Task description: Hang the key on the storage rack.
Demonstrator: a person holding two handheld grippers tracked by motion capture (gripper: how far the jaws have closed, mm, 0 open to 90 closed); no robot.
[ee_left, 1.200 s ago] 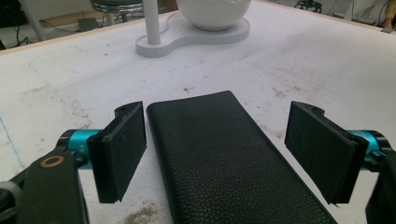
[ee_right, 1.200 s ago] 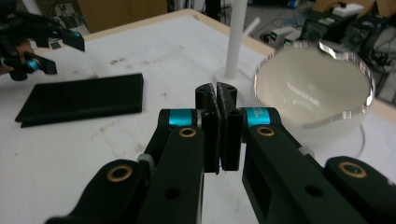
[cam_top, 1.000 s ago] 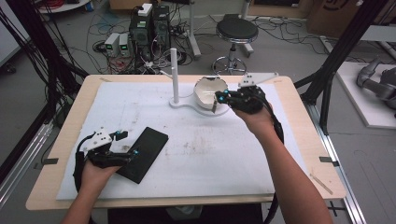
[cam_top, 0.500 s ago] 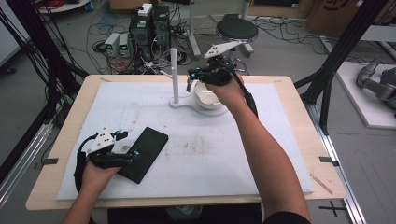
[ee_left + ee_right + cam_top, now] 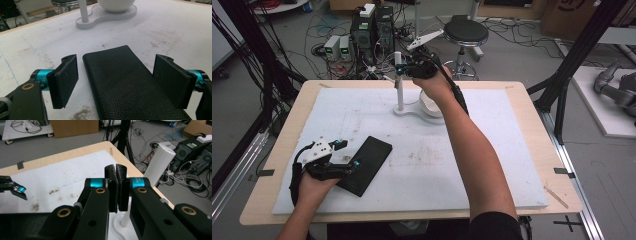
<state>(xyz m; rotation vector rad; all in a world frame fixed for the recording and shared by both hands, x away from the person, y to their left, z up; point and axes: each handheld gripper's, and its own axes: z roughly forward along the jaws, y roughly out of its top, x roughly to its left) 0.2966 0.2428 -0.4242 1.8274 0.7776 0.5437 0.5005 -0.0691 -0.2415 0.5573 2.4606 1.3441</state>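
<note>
Left gripper [image 5: 115,82]: jaws spread wide, straddling the near end of the black leather case [image 5: 125,82], not touching it. Case lies flat, near-left on the white mat [image 5: 512,150]. Right gripper [image 5: 117,188]: jaws pressed together, empty, raised beside the white post [image 5: 398,80] at the far edge.

Black leather case [image 5: 130,85], flat on white mat, front-left

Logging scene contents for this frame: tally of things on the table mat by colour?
Black: 1, the leather case
White: 2, the stand with post and the bowl on its base
Total: 3
</note>
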